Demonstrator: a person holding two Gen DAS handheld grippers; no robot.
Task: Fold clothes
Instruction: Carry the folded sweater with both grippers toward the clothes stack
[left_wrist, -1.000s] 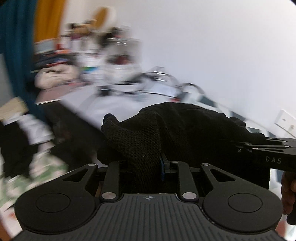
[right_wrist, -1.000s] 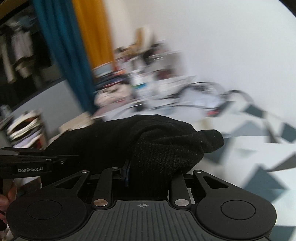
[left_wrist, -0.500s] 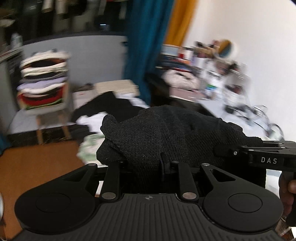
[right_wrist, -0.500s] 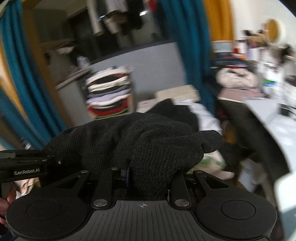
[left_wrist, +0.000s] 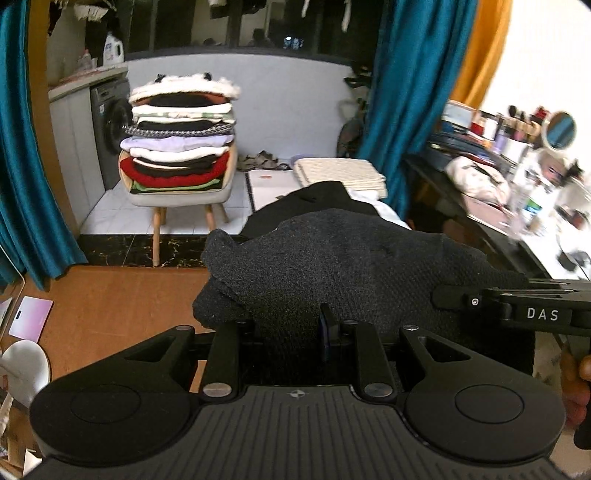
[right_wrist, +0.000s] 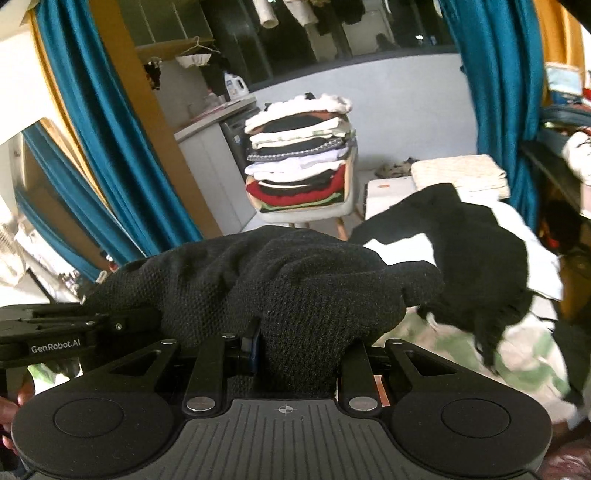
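A black knit garment (left_wrist: 332, 266) hangs in the air between the two grippers, level with a stool stacked high with folded clothes (left_wrist: 181, 136). The risk from here, by my judgement: the bunched knit could slide out of one grip and drop onto the loose black clothing (right_wrist: 476, 251) strewn on the bed below, or its folds could fall open, if either hold slackens. The left gripper (left_wrist: 291, 325) is clamped on one end of the garment, the right gripper (right_wrist: 295, 343) on the other; fabric hides the fingertips.

Two hand-held grippers (left_wrist: 291, 328) (right_wrist: 295, 343) — one knit garment (left_wrist: 351, 273), one chair (left_wrist: 177, 195).
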